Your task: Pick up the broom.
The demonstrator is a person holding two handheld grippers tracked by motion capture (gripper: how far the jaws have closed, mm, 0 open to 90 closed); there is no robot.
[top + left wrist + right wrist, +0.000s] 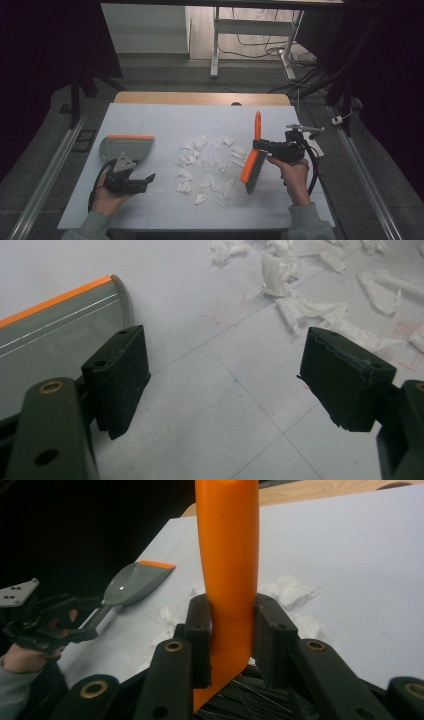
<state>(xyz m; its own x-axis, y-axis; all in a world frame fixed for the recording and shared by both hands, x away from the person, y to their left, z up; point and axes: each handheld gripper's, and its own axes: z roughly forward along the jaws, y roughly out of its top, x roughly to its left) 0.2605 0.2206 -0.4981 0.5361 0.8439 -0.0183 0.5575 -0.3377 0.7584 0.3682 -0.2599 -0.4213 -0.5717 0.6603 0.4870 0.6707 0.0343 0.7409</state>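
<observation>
Currently your right gripper (232, 630) clamps the brush (253, 162); left gripper (225, 385) gapes empty beside the dustpan (126, 146). Paper scraps (207, 162) lie between; bristles mostly hidden.

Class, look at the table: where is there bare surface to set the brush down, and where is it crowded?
Bare sheet lies along the far edge beyond the paper scraps, and between the dustpan and the scraps. The middle is crowded with scraps, right beside the brush held in the right gripper.

One orange-handled brush (252, 160) sat in the right tool (260, 145); one grey dustpan (126, 147) lay beside the left tool (145, 180); roughly twenty paper scraps (207, 162) lay between both tools.
</observation>
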